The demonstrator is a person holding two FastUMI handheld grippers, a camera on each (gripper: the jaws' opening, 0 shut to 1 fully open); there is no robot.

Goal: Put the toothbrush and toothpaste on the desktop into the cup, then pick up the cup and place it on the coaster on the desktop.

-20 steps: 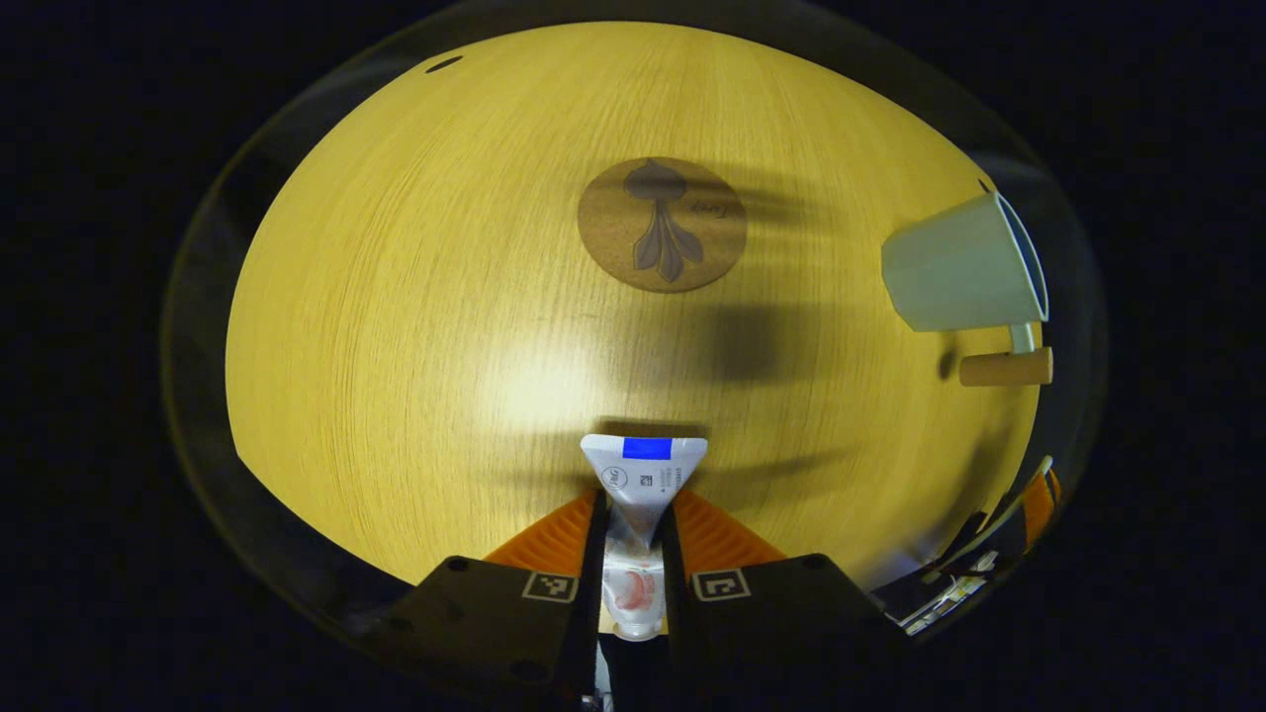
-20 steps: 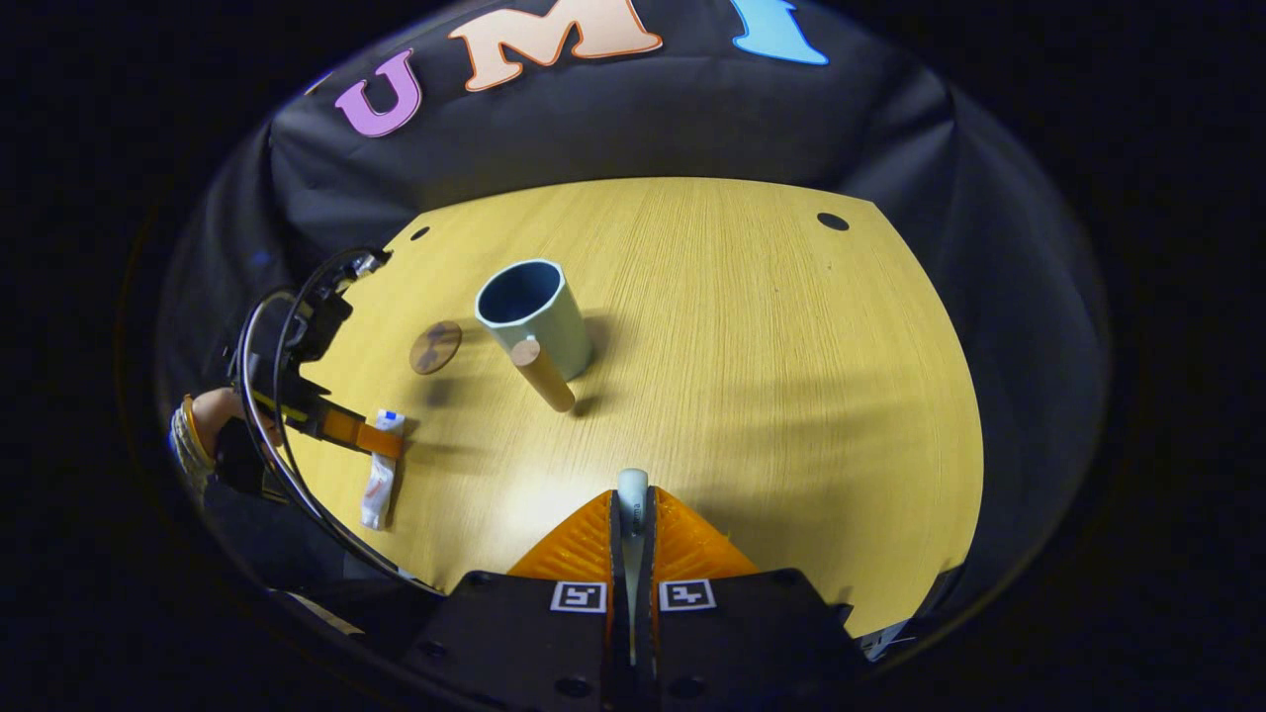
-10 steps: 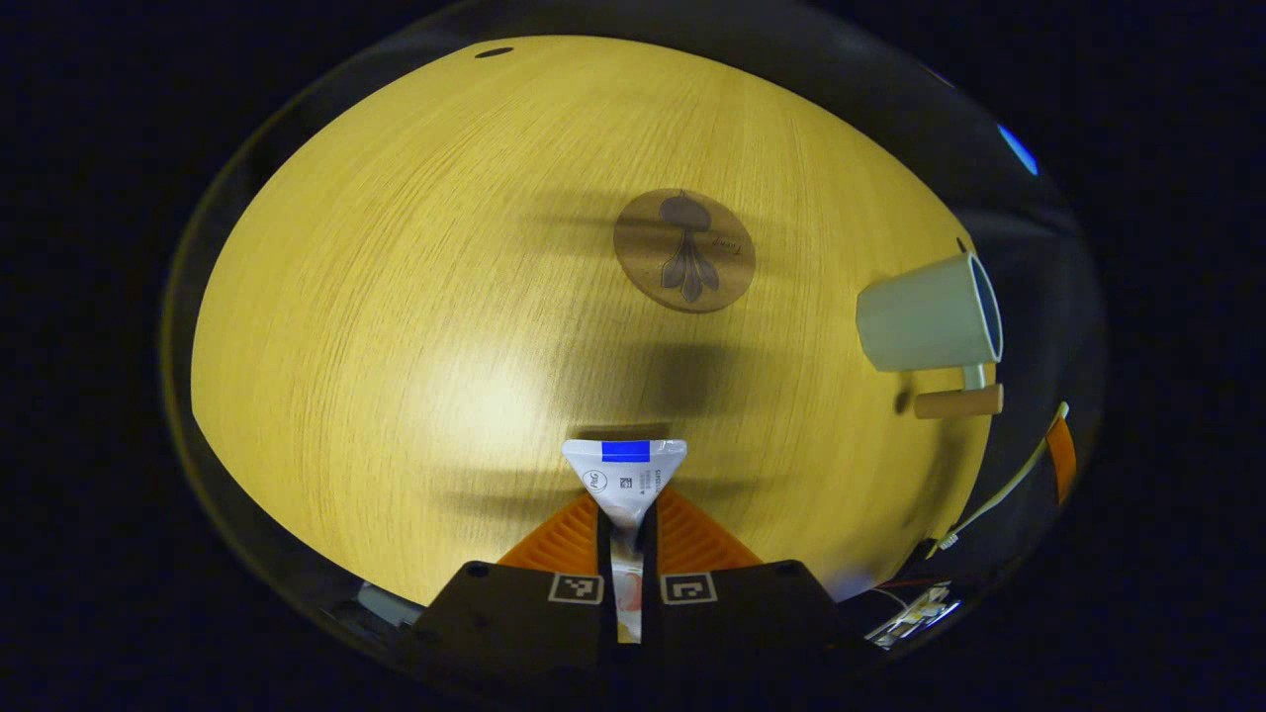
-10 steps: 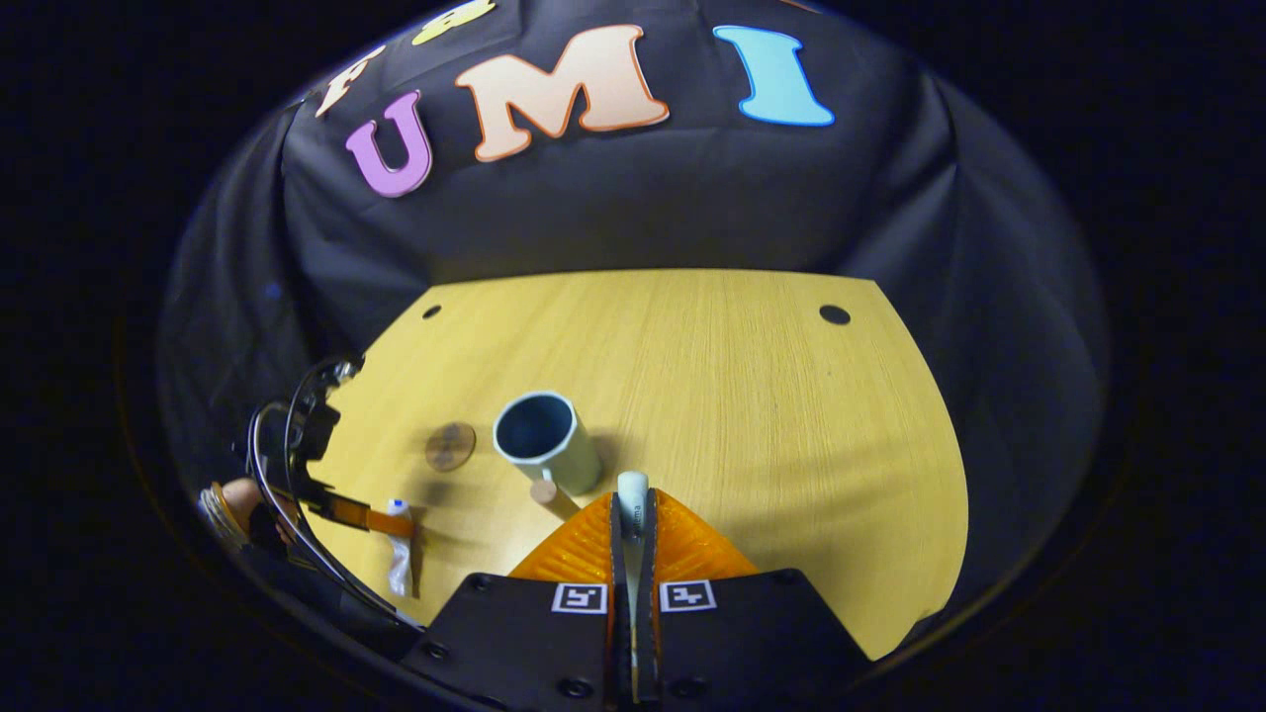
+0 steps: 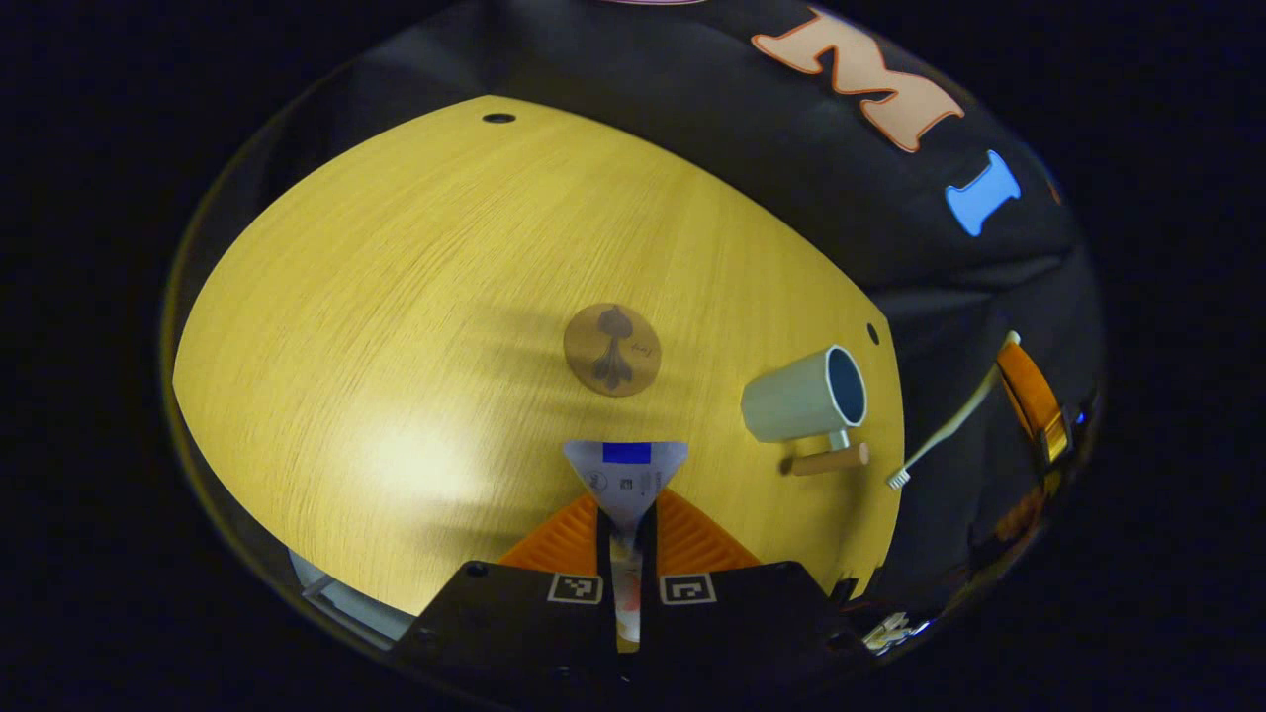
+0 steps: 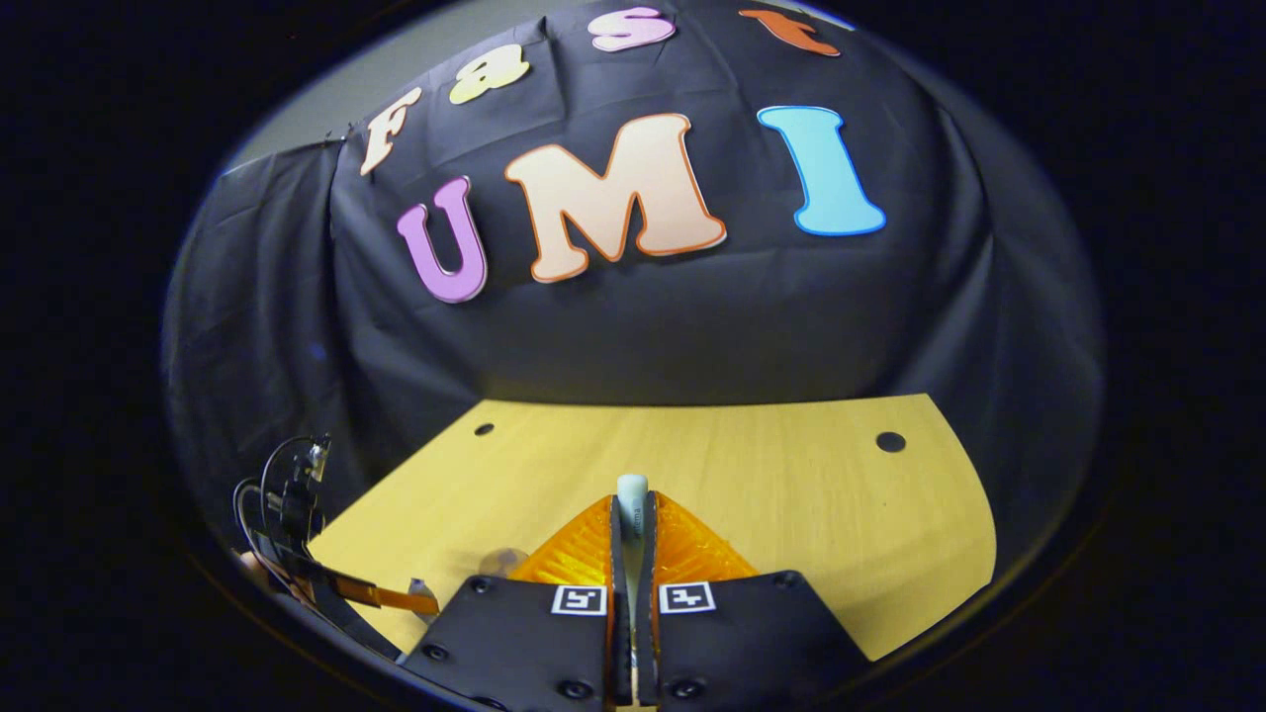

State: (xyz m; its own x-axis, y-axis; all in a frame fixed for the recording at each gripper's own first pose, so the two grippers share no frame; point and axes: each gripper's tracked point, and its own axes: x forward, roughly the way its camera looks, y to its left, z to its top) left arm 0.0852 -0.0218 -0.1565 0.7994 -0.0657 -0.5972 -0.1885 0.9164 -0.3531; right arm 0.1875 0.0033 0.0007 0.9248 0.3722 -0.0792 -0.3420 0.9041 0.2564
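Note:
In the left gripper view my left gripper (image 5: 625, 509) is shut on the white toothpaste tube (image 5: 625, 473), whose flat crimped end sticks out ahead of the fingers, lifted above the desk. The round brown coaster (image 5: 611, 348) lies beyond it. A pale green cup (image 5: 803, 398) with a wooden handle (image 5: 829, 460) stands to the right. Farther right, the right gripper (image 5: 1027, 394) holds the white toothbrush (image 5: 948, 427) in the air, bristle end down. In the right gripper view my right gripper (image 6: 631, 519) is shut on the toothbrush handle (image 6: 632, 504); the left gripper (image 6: 371, 594) is at the lower left.
The wooden desk (image 5: 396, 297) has small round holes (image 6: 890, 441) near its far corners and ends at the black cloth wall (image 6: 643, 326). A pale object (image 5: 341, 601) sits below the desk's near edge in the left gripper view.
Both grippers have risen and tilted up. The left gripper closed tighter on the toothpaste and lifted it; the coaster and cup look smaller. The cup has dropped out of the right gripper view.

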